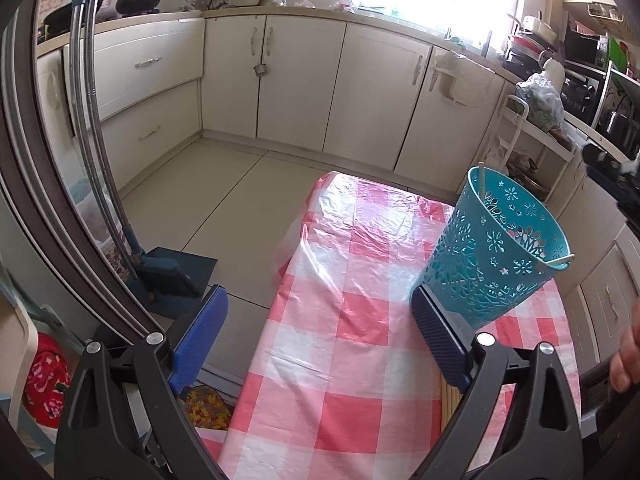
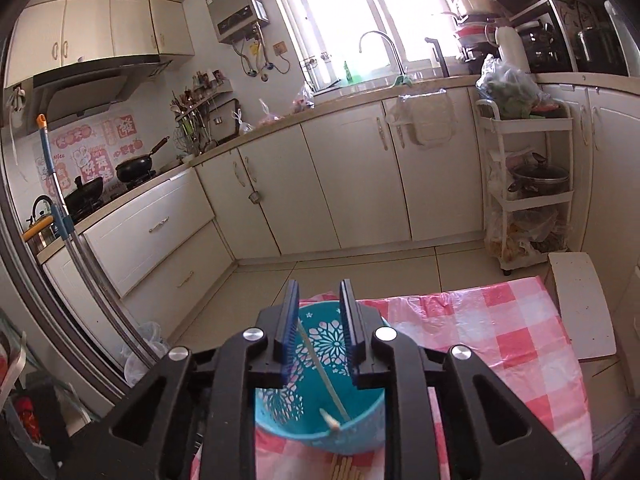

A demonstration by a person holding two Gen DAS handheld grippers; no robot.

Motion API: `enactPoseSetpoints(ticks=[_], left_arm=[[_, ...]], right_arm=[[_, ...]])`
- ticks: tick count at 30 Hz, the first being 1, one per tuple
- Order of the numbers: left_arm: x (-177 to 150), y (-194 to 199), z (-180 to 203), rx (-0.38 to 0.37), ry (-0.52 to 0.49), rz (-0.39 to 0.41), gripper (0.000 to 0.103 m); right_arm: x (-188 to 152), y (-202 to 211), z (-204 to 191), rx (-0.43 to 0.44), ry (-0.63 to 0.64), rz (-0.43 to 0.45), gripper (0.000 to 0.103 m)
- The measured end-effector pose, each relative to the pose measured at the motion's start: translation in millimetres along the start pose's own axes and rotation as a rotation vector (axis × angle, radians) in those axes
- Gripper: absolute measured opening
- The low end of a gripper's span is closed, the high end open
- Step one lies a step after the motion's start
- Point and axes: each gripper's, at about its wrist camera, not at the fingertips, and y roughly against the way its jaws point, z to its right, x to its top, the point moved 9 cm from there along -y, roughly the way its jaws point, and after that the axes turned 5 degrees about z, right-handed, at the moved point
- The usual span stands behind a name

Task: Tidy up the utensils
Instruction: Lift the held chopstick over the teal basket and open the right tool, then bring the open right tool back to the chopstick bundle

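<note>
Above the teal basket (image 2: 320, 432), right tool (image 2: 319, 320) slightly parted, empty; left tool (image 1: 320, 344) wide, empty.

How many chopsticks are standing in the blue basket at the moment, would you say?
2: one chopstick leans at the far rim of the blue basket, another at the near rim. Others may be hidden.

place: home kitchen | upper left: range hood (image 2: 80, 84), black wok (image 2: 134, 168) on stove | top centre: water heater (image 2: 236, 6), faucet (image 2: 380, 46) at window | middle: cream cabinets (image 2: 320, 184) | bottom: checked tablecloth (image 2: 500, 332)
</note>
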Motion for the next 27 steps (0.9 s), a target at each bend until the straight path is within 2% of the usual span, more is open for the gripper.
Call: enactPoseSetpoints(ticks=[5,10,16,27], left_arm=[[1,5,0,0.025,-0.03,0.023,0.089],[0,17,-2,0.049,-0.062,0.054,0.09],[-4,34,-6,0.067,-0.081,0.086,0.092],[-24,54,-8,0.059,-0.098,0.089,0.092]], right_arm=[[-24,63,-1,-0.015,0.059,-0.006,0.038],[-66,98,13,-0.056,0.051,-0.082,0.038],[-107,106,26,-0.085,0.015,-0.182,0.037],[-145,116,3,-0.056,0.07,-0.244,0.024]])
